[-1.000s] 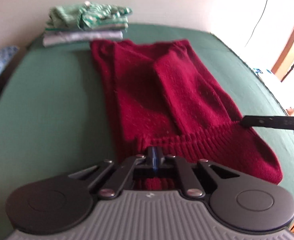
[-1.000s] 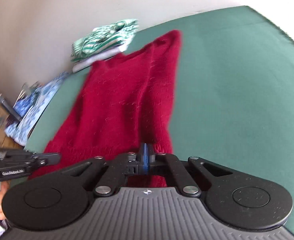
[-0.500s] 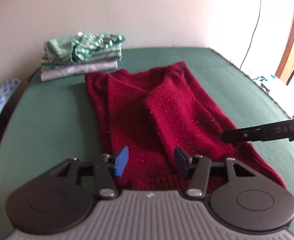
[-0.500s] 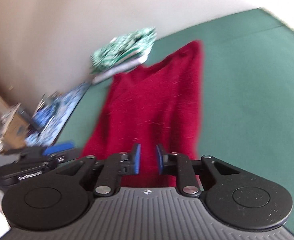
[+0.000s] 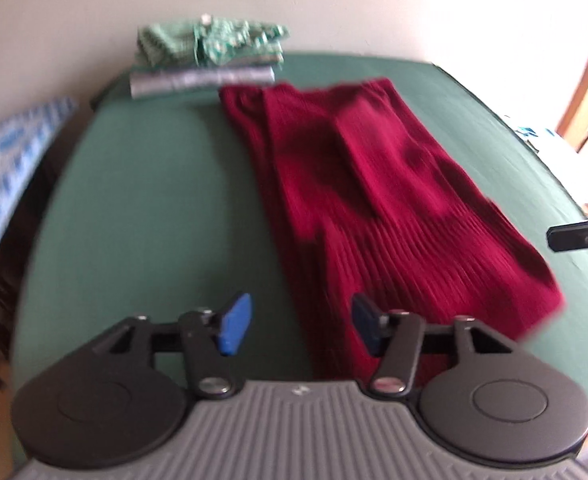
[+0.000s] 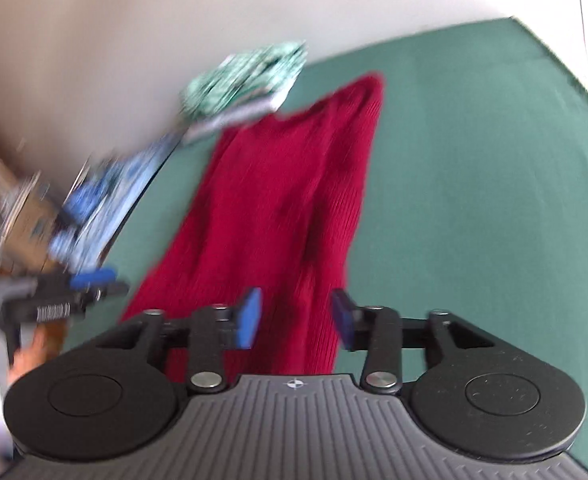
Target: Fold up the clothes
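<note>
Just ahead of both jaws, the red sweater [image 5: 377, 208] lies on the green counter [image 5: 154, 208], sides folded into a long strip. Left gripper [image 5: 295, 326] and right gripper [image 6: 295, 316] gape wide, holding nothing. Crosswise folds probably remain; folded pile [image 5: 210, 56] sits beyond.

A dark red knitted sweater [image 5: 357, 200] lies flat on the green table [image 5: 154, 208], its sides folded inward into a long narrow strip. Its ribbed hem is at the near end; its far end almost reaches a stack of folded clothes [image 5: 210, 56].
</note>
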Tool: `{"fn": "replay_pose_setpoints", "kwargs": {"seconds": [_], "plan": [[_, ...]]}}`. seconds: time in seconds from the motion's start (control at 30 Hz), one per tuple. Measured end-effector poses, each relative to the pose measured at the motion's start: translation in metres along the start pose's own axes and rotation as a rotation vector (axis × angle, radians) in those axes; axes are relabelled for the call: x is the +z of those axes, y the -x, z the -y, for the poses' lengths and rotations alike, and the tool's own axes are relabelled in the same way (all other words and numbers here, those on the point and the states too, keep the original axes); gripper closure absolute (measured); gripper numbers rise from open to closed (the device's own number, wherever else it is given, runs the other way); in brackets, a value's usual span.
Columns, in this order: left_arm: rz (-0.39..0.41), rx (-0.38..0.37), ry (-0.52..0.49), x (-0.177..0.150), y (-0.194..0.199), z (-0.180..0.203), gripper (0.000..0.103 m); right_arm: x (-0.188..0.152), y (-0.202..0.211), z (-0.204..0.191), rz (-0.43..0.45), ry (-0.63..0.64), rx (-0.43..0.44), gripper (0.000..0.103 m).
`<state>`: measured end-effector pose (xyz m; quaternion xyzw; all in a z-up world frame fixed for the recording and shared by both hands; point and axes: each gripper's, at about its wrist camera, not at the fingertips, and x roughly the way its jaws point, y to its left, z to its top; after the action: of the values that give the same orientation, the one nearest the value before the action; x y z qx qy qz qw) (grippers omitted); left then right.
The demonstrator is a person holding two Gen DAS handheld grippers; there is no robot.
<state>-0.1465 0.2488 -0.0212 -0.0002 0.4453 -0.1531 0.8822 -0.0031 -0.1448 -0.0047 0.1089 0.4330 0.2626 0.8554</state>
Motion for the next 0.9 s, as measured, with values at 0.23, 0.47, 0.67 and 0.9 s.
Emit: {"fn": "replay_pose_setpoints", "kwargs": {"seconds": [0.23, 0.47, 0.67, 0.9], "plan": [[-0.033, -0.091, -0.05, -0.03, -0.016, 0.02, 0.046, -0.057, -0.015, -0.039, -0.04, 0.206, -0.11, 0.037], [0.023, -0.191, -0.084, -0.015, -0.009, 0.017, 0.082, -0.051, -0.028, -0.04, 0.071, 0.171, -0.109, 0.078], [0.088, -0.257, -0.136, -0.03, 0.05, 0.028, 0.084, -0.071, 0.017, -0.069, 0.139, 0.113, -0.107, 0.08], [-0.034, -0.282, -0.161, -0.093, 0.081, 0.035, 0.083, -0.144, 0.039, -0.109, 0.024, -0.002, -0.141, 0.079]]}}
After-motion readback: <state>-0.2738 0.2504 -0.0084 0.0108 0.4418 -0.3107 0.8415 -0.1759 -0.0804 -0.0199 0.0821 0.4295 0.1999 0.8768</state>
